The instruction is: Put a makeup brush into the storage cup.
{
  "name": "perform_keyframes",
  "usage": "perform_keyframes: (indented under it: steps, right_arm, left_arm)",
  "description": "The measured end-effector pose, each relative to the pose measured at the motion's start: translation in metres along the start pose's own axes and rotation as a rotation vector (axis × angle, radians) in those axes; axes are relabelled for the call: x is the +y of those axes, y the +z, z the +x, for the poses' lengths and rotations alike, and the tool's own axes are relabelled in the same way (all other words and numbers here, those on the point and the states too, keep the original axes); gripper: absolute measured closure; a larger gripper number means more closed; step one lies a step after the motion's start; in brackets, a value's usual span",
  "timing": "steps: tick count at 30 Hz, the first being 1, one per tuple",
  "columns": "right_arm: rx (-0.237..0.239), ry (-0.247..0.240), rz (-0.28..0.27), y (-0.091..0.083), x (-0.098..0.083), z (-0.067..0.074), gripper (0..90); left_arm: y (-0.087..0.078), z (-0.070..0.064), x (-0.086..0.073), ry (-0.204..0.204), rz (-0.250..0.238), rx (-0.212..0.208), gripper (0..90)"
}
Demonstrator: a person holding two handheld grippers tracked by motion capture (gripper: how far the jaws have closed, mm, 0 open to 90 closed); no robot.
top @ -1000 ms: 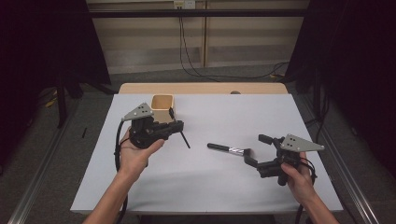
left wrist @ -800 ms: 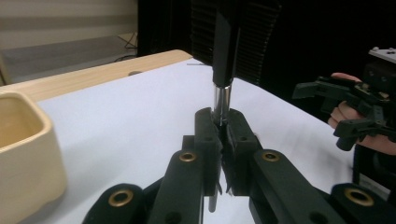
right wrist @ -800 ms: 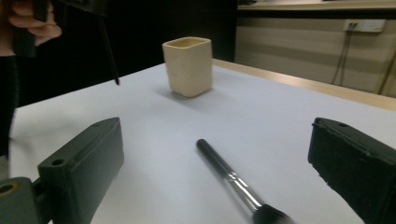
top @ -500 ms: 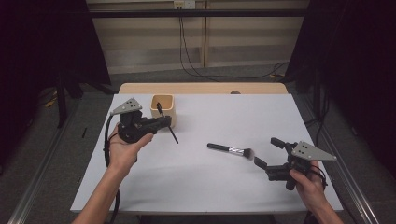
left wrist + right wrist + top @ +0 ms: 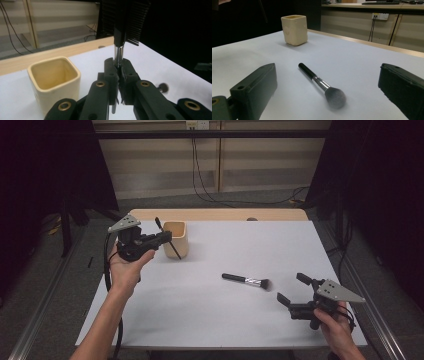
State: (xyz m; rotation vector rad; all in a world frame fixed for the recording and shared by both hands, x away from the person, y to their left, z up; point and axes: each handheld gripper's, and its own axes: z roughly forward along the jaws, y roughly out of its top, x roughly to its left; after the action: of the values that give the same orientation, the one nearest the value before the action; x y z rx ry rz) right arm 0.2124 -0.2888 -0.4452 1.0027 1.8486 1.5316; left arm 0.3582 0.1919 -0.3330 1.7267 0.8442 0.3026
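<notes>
A cream square cup (image 5: 175, 238) stands at the table's far left. My left gripper (image 5: 167, 238) hovers just left of the cup, shut on a thin black brush (image 5: 168, 240) that slants across the cup's front. In the left gripper view the jaws (image 5: 119, 72) pinch that brush's silver ferrule (image 5: 118, 53), with the cup (image 5: 53, 82) to their left. A black-handled makeup brush (image 5: 245, 280) lies flat on the white table. My right gripper (image 5: 293, 289) sits near the front right, open and apart from it. In the right gripper view the brush (image 5: 317, 81) lies ahead between the wide jaws, the cup (image 5: 294, 30) beyond.
The white table top (image 5: 215, 320) has a wooden strip (image 5: 220, 214) along its far edge. Cables (image 5: 200, 180) hang down the wall behind. Dark curtains flank both sides.
My left gripper carried the thin brush left and farther back, up beside the cup. My right gripper drew back toward the front right, away from the makeup brush left on the table.
</notes>
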Motion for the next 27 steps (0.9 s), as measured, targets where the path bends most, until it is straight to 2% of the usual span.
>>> perform_keyframes:
  steps: [6,11,14,18,21,27]
  right_arm:
    - [0.012,0.005,0.0,-0.001,-0.001,0.001,0.7]
    - [0.014,0.0,0.005,-0.002,-0.003,0.002,0.1]
    - [0.015,0.001,0.005,-0.002,-0.003,0.002,0.0]
    - [0.016,0.003,0.004,-0.002,-0.003,0.002,0.0]
    - [0.018,0.002,-0.002,-0.003,-0.003,0.002,0.0]
    - [0.015,0.001,-0.005,-0.003,-0.003,0.002,0.0]
  left_arm:
    - [0.002,0.009,0.008,0.003,-0.035,0.038,85.8]
    - [0.003,0.019,0.013,-0.011,-0.056,0.058,85.9]
    - [0.004,0.023,0.018,0.009,-0.066,0.063,85.8]
    - [0.006,0.026,0.025,0.021,-0.067,0.084,85.8]
    - [0.008,0.029,0.03,0.021,-0.087,0.096,85.8]
    - [0.014,0.032,0.031,0.034,-0.117,0.113,85.8]
